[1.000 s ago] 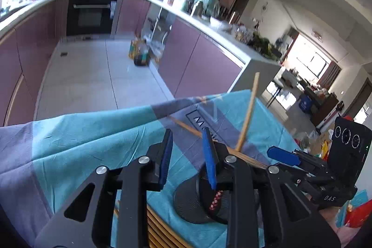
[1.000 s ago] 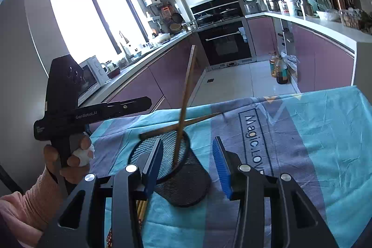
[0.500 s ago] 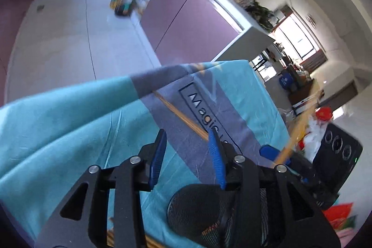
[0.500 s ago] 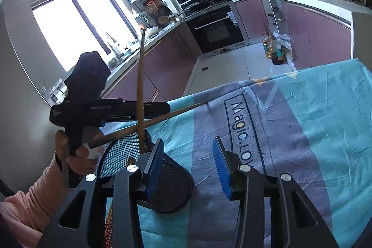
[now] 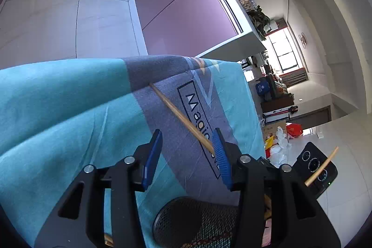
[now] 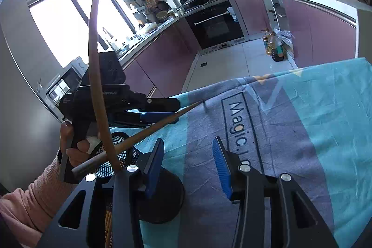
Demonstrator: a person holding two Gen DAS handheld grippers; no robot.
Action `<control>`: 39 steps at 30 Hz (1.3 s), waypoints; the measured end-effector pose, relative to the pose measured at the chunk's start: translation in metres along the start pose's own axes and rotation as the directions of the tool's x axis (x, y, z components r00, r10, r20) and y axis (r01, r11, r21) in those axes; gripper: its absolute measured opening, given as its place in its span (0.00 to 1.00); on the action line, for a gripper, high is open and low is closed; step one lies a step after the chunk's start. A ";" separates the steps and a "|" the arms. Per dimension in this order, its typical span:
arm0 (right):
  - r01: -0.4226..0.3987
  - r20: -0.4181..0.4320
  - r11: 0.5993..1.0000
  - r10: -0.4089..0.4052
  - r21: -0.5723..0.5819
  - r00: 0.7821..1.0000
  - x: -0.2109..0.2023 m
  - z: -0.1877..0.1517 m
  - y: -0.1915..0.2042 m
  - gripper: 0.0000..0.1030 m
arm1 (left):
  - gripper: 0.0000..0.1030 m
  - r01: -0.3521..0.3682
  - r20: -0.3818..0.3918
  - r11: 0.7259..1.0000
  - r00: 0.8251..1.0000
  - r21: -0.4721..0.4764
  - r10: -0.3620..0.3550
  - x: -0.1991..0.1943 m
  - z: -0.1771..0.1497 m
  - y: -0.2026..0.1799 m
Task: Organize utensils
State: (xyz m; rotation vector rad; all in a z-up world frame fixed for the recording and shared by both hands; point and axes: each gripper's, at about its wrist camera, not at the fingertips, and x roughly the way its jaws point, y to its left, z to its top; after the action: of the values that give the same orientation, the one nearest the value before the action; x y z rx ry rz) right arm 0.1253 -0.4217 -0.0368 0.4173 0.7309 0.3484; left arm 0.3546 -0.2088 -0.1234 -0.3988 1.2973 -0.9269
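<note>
bright daylight, kitchen window (image 6: 76, 22) blown out with glare; far window (image 5: 287, 55) overexposed too. strong fisheye bending, dark vignette corners, sharp focus, soft shadows on cloth (image 5: 69, 113).

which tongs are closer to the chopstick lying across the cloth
Left. The left tongs are right over the chopstick, which passes beside their right pad; they have just been opening, with nothing gripped. The right tongs sit off to its side, open over bare cloth.
</note>
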 end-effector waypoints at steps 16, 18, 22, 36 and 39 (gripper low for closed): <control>0.019 -0.007 0.999 -0.019 -0.027 1.000 0.001 0.001 0.004 0.41 | 0.24 0.060 -0.039 0.998 0.997 -0.031 -0.061 0.036 0.008 -0.011; 0.019 -0.002 1.000 -0.019 -0.022 1.000 0.001 0.002 0.002 0.41 | 0.24 0.056 -0.030 0.998 0.998 -0.028 -0.056 0.033 0.008 -0.013; 0.021 0.009 1.000 -0.021 -0.008 1.000 -0.003 0.002 -0.001 0.41 | 0.21 0.052 0.009 0.998 0.999 -0.018 -0.052 0.019 0.010 -0.017; 0.030 0.046 0.999 -0.029 -0.020 0.999 -0.018 0.002 0.006 0.41 | 0.07 -0.074 0.321 0.957 0.947 0.279 -0.021 -0.106 -0.025 -0.105; 0.027 0.046 0.999 -0.026 -0.027 0.999 -0.019 0.002 0.009 0.41 | 0.07 -0.158 0.372 0.930 0.928 0.332 0.024 -0.115 -0.043 -0.119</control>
State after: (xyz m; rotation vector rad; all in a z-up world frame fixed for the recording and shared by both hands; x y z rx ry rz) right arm 0.1119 -0.4225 -0.0202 0.3883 0.6864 0.3226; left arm 0.2732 -0.1817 0.0240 -0.2065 0.7811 -0.9354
